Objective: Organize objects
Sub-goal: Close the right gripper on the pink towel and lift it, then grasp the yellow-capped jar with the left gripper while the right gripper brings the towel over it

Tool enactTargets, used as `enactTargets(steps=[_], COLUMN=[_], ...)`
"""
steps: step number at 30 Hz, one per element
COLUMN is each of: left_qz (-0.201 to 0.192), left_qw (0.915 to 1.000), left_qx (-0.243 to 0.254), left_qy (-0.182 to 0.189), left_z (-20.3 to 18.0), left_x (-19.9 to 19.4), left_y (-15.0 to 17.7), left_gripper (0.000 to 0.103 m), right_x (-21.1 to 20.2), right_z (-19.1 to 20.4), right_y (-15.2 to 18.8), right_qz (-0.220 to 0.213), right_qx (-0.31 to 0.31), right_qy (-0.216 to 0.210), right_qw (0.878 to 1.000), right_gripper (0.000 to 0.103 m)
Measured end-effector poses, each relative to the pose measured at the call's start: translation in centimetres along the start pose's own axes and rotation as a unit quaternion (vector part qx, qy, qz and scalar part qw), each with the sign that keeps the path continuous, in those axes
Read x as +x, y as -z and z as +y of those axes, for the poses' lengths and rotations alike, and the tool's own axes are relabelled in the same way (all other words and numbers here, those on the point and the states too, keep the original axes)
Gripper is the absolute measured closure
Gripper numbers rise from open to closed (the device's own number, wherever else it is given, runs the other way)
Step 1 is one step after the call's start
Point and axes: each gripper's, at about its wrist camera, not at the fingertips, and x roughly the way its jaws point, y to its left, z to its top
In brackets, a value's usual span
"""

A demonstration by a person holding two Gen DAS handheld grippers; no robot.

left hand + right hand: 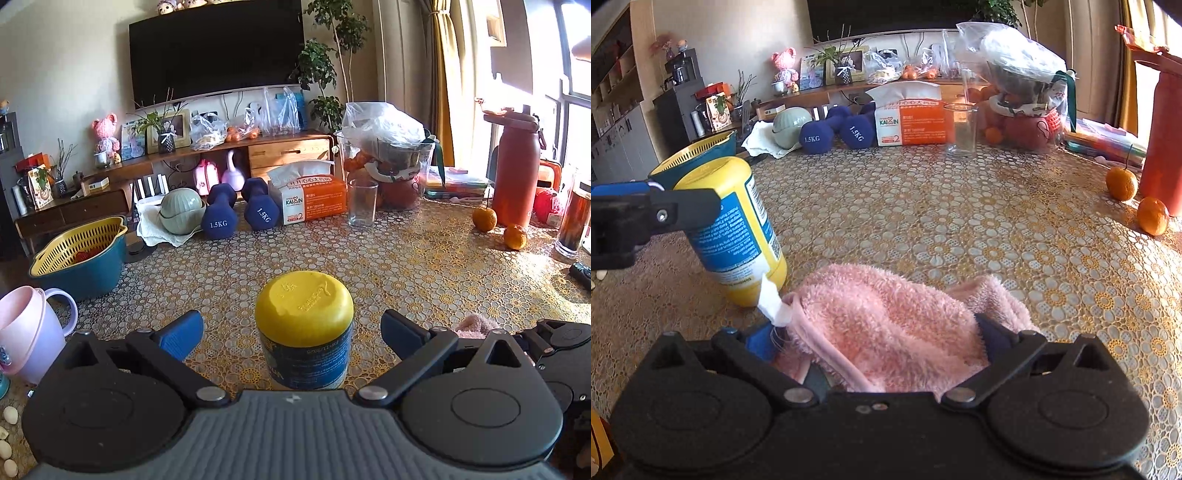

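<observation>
- The canister stands upright on the table, between the spread fingers of the left gripper, touching neither.
- The towel lies on the table just right of the canister, between the right gripper's fingers.
- At the table's far edge, left to right: two dumbbells, a tissue box, a drinking glass.
- Two oranges sit far right, before a water bottle.
- A colander basin sits at the left edge, a mug nearer.

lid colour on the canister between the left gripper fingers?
Yellow. The canister has a yellow lid over a blue label; clearest in the left wrist view.
</observation>
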Motion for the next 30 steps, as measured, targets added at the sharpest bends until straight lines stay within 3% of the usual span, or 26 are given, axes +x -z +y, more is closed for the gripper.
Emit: enactTargets(steps=[5, 9, 14, 17, 23, 30], left_qz=[-0.001, -0.004, -0.007, -0.008, -0.016, -0.017], left_qw=[1.0000, 1.0000, 0.9999, 0.9998, 0.9994, 0.9983], left_qx=[-0.001, 0.003, 0.012, 0.015, 0.028, 0.051], left_qy=[0.000, 0.002, 0.007, 0.007, 0.015, 0.022], left_z=[0.0, 0.2, 0.3, 0.3, 0.3, -0.2], left_x=[0.3, 0.3, 0.3, 0.3, 0.0, 1.0], left_y=[0.0, 0.0, 0.4, 0.5, 0.5, 0.9], left_gripper=[0.000, 0.000, 0.000, 0.000, 0.000, 0.001], right_x=[1.0, 0.5, -0.8, -1.5, -3.3, -5.4], right_z=[2.6, 2.6, 1.5, 0.6, -1.2, -0.5], right_y=[1.1, 1.2, 0.9, 0.5, -2.4, -7.8], right_qz=[0.002, -0.006, -0.020, -0.024, -0.050, -0.084], right_qx=[-0.083, -0.079, -0.049, -0.034, -0.013, -0.029], right_qy=[0.027, 0.029, 0.015, 0.010, 0.005, -0.063], right_qw=[0.996, 0.996, 0.999, 0.999, 0.999, 0.994], right_gripper=[0.000, 0.006, 0.032, 0.041, 0.042, 0.041])
